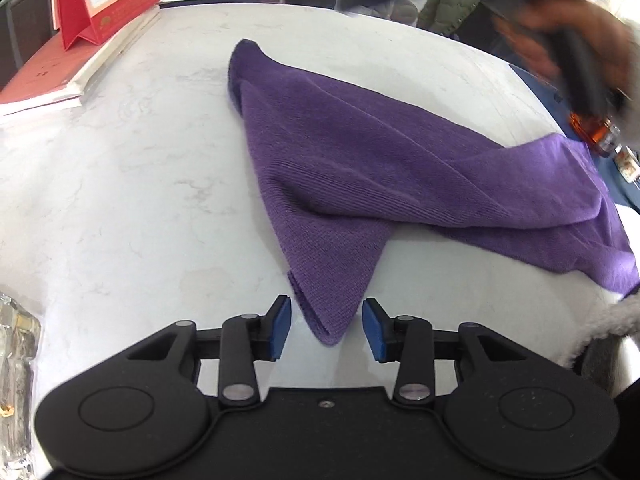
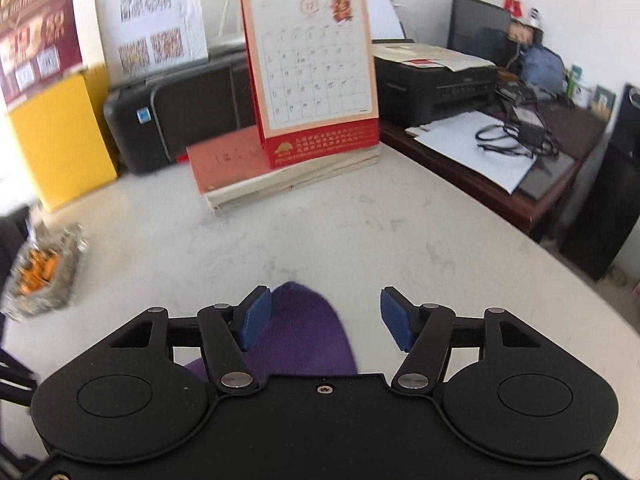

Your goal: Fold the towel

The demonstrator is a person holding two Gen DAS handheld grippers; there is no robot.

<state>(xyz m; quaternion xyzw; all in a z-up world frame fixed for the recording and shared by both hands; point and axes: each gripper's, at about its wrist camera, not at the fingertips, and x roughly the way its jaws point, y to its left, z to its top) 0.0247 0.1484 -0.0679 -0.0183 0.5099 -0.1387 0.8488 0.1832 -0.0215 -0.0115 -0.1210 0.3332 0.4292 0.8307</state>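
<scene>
White marble-look tabletop [image 1: 120, 184] fills most of what we see, with an office desk and a printer [image 2: 436, 80] behind it. Our purple towel [image 1: 380, 168] lies on the table, roughly folded over itself, with a pointy corner [image 1: 328, 316] sticking out toward us.

Our left gripper [image 1: 326, 326] sits right at that corner. Its blue pads stand a little apart on each side of the cloth tip. They are not squeezing it, so nothing is held yet. We think it waits there because that corner is the easy bit to grab for the next fold.

Our right gripper [image 2: 325, 318] has its tongs spread wide with nothing pinched. A rounded end of the towel shows just under them. In the left view the right hand [image 1: 568, 36] is a blur above the towel's far side.

Other things sit around: a red desk calendar [image 2: 312, 72] on a stack of notebooks [image 2: 280, 176], a glass dish [image 2: 40, 272] with orange bits, and an amber bottle [image 1: 596, 132] close to the towel's edge. That bottle could get bumped when we swing the cloth over.
</scene>
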